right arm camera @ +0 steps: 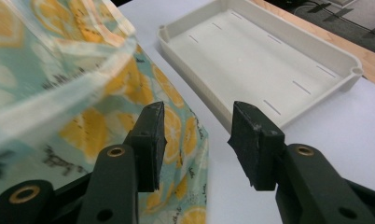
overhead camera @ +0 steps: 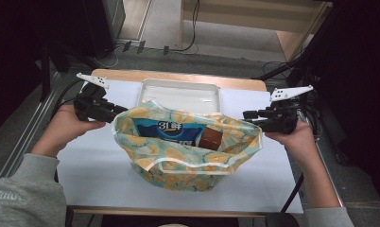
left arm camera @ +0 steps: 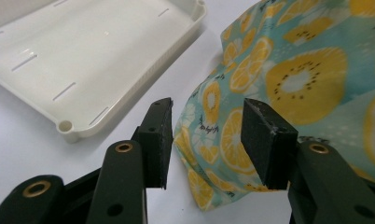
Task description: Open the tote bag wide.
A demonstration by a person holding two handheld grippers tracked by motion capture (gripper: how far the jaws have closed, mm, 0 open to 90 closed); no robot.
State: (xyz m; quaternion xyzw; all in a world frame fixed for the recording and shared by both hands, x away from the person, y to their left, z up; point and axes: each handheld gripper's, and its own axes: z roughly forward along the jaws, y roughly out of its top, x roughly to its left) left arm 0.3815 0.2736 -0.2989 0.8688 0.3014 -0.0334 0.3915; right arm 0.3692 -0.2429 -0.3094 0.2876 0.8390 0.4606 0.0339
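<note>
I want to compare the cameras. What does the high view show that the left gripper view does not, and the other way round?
High view: both hands, the right gripper, and inside the open bag a blue packet and a brown item.
Left gripper view: the left gripper from close, jaws apart with the bag's corner between them, pads not pressing, and the slots in the tray floor.
Both: the fruit-print bag, the white tray, the white table.
</note>
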